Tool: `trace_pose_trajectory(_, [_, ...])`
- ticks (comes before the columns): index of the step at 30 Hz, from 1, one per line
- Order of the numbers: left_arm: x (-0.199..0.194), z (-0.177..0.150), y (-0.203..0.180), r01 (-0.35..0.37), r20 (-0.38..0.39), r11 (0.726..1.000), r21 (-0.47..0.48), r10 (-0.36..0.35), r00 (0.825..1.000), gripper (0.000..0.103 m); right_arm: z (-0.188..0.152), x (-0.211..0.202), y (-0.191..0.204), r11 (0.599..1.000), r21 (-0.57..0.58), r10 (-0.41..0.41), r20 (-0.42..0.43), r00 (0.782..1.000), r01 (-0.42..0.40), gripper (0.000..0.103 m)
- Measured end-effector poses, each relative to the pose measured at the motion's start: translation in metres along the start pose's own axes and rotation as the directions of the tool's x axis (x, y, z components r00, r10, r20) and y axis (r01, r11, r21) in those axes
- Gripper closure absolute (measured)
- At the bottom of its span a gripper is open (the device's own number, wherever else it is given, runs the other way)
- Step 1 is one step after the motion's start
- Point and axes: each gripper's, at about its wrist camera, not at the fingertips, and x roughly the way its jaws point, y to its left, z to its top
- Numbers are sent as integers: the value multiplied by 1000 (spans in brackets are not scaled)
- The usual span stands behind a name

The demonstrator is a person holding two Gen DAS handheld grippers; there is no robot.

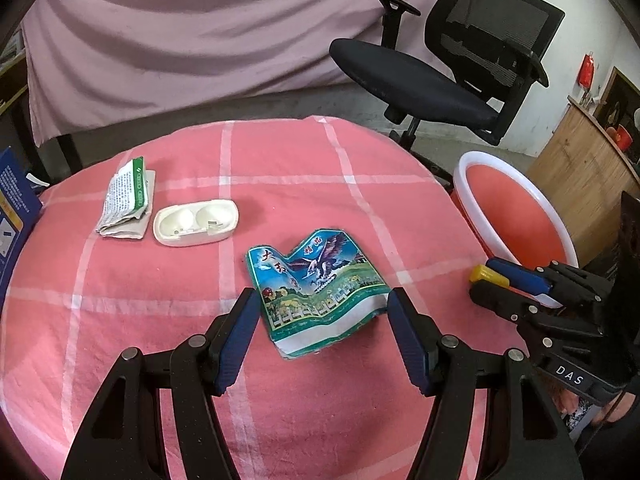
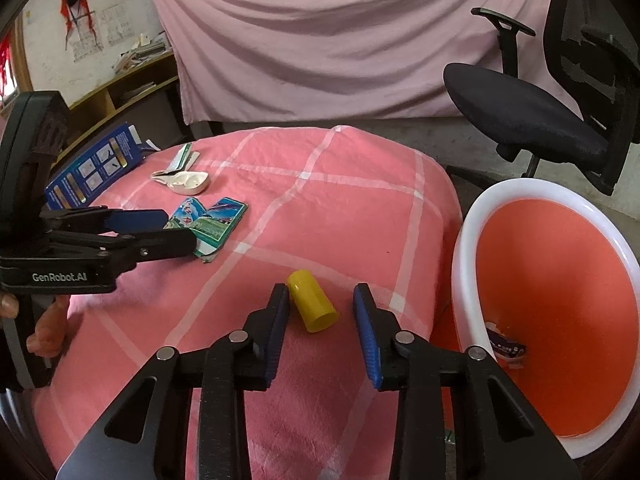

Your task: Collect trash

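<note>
Low in the left wrist view, the left gripper (image 1: 324, 312) stands spread apart, its blue pads (image 1: 240, 336) on either side of a crumpled colourful wrapper (image 1: 320, 292) printed with an eagle; the pads do not press on it, and the wrapper lies flat on the pink checked cloth (image 1: 160, 360). At the lower centre of the right wrist view, the right gripper (image 2: 321, 316) is likewise released, with a yellow cap (image 2: 312, 304) lying on its side on the cloth between the fingertips, close to the left pad but with a clear gap to the right one. In the left wrist view that same cap shows at the right edge, between the right gripper's fingers. Farther up the cloth, left of centre in the left wrist view, sits a white plastic tray (image 1: 196, 222), and just beside it, to its left, a folded green-and-white packet (image 1: 126, 200). A blue box (image 1: 12, 208) leans at the left edge. Off the cloth's right side stands an orange bin (image 2: 560, 320) with a white rim, some scraps at its bottom. Behind, in the upper right, is a black office chair (image 1: 440, 72) before a pink drape (image 1: 180, 40).
</note>
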Motion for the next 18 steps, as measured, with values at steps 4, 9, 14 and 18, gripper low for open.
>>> trace_pose_trajectory(4, [3, 0, 1, 6, -6, 1000, -7, -6, 1000, 45, 0, -1, 1, 1000, 2, -5, 14, 1000, 5, 89])
trace_pose_trajectory(9, [6, 2, -1, 2, -15, 1000, -6, -2, 1000, 47, 1, 0, 3, 1000, -1, 3, 18, 1000, -3, 89])
trace_pose_trajectory(14, [7, 1, -4, -5, -18, 1000, 1, 5, 1000, 49, 1, 1, 2, 1000, 12, 15, 23, 1000, -15, 89])
trace_pose_trajectory(18, [8, 0, -5, -8, -20, 1000, 5, 8, 1000, 54, 2, 2, 2, 1000, 17, 17, 25, 1000, -17, 89])
